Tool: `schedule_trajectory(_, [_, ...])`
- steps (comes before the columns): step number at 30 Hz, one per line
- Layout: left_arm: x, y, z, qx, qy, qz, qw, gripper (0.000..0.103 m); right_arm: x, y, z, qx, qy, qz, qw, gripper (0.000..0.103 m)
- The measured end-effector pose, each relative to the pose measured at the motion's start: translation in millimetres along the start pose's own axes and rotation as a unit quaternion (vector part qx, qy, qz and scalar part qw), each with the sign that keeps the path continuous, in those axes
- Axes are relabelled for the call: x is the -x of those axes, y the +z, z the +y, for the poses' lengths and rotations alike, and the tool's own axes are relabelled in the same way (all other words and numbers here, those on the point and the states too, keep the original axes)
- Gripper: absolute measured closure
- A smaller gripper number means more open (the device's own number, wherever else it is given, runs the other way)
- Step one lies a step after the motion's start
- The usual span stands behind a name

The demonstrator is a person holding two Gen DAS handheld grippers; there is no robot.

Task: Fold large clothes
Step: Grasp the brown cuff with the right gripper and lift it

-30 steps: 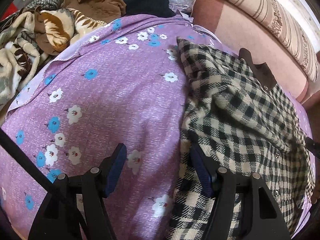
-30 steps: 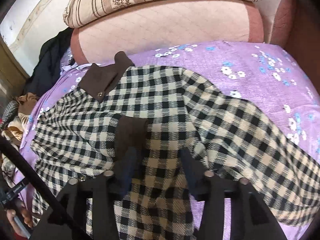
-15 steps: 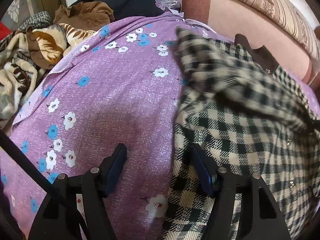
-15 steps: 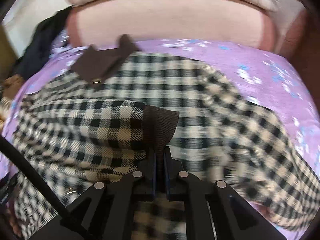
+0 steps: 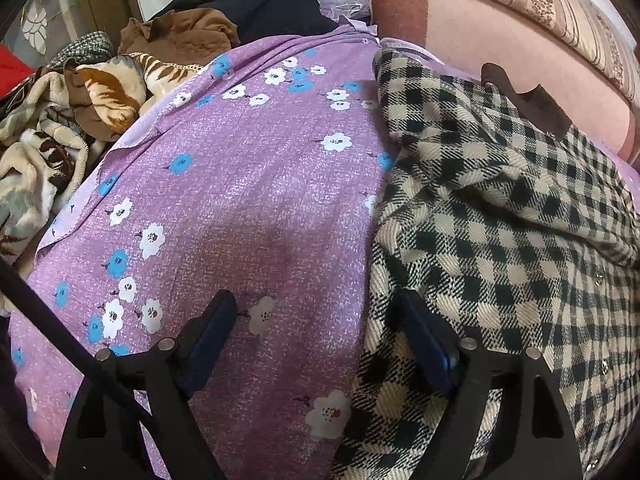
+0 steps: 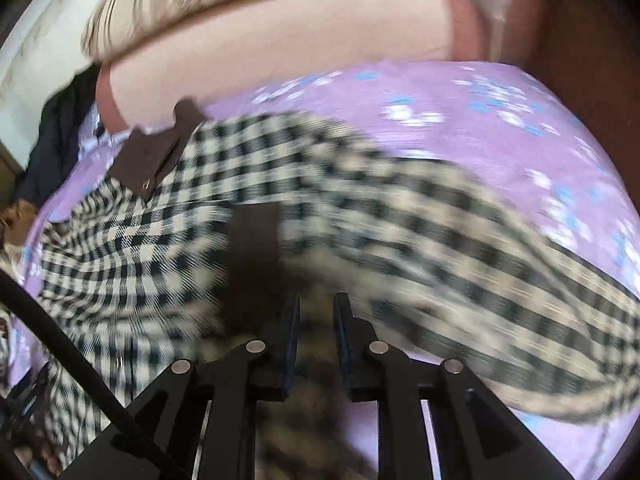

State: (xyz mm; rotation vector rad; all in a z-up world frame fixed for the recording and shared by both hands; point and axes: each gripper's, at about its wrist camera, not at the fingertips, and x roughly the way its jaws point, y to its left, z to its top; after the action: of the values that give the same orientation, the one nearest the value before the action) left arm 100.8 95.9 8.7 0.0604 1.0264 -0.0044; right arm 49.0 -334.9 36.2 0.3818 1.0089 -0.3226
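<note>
Left wrist view: we see the checked shirt on the bed, right of our released left hand-held gripper; the right hand-held gripper, nearer, looks slightly parted, grip uncertain.

you have a purple floral bedsheet spread over the bed. at its far left edge lies a heap of tan and brown patterned blankets, with a brown garment and a dark navy garment behind it. along the far side runs a pink bolster, topped by a striped pillow.
</note>
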Motion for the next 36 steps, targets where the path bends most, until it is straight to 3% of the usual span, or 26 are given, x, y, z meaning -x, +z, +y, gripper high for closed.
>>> schedule_trajectory(3, [8,-4,1,0.004,-0.014,0.003,0.9999,0.02,52,-21,-71,-0.042,-0.015,-0.017,0.999,0.069])
schedule_trajectory(5, [16,-8,1,0.011,-0.035,0.002,0.9993,0.021,81,-39,-117,-0.076,-0.025,-0.024,0.997,0.054])
schedule_trajectory(7, [29,-12,-1,0.017,-0.054,-0.007,0.9984,0.021,107,-59,-172,-0.119,-0.054,-0.032,0.991,0.049])
schedule_trajectory(10, [45,-16,-7,0.022,-0.069,-0.022,0.9972,0.021,132,-90,-249,-0.209,-0.087,-0.036,0.973,0.047])
schedule_trajectory(12, [55,-19,-11,0.028,-0.075,-0.035,0.9962,0.021,140,-115,-297,-0.294,-0.072,-0.044,0.952,0.047])
schedule_trajectory(14, [62,-22,-14,0.035,-0.08,-0.042,0.9953,0.021,138,-131,-321,-0.342,-0.049,-0.047,0.937,0.047])
schedule_trajectory(17, [68,-28,-21,0.044,-0.085,-0.043,0.9945,0.021,130,-140,-331,-0.366,-0.023,-0.06,0.928,0.041])
schedule_trajectory(23, [71,-40,-36,0.033,-0.082,-0.04,0.9953,0.021,111,-110,-315,-0.327,-0.012,-0.077,0.942,0.037])
schedule_trajectory(24, [72,-42,-37,0.031,-0.081,-0.041,0.9954,0.021,107,-105,-312,-0.321,-0.014,-0.077,0.944,0.04])
schedule_trajectory(25, [73,-43,-38,0.03,-0.08,-0.043,0.9954,0.021,103,-101,-310,-0.317,-0.016,-0.078,0.945,0.054])
schedule_trajectory(26, [74,-45,-38,0.029,-0.079,-0.045,0.9954,0.021,100,-97,-307,-0.313,-0.015,-0.075,0.947,0.078])
schedule_trajectory(27, [74,-46,-38,0.03,-0.078,-0.046,0.9954,0.021,97,-94,-307,-0.314,0.001,-0.07,0.947,0.086])
schedule_trajectory(30, [73,-46,-33,0.035,-0.077,-0.046,0.9954,0.021,103,-91,-310,-0.32,0.001,-0.083,0.944,0.088])
schedule_trajectory(36, [72,-38,-17,0.058,-0.082,-0.049,0.9937,0.021,119,-73,-321,-0.339,-0.036,-0.108,0.934,0.089])
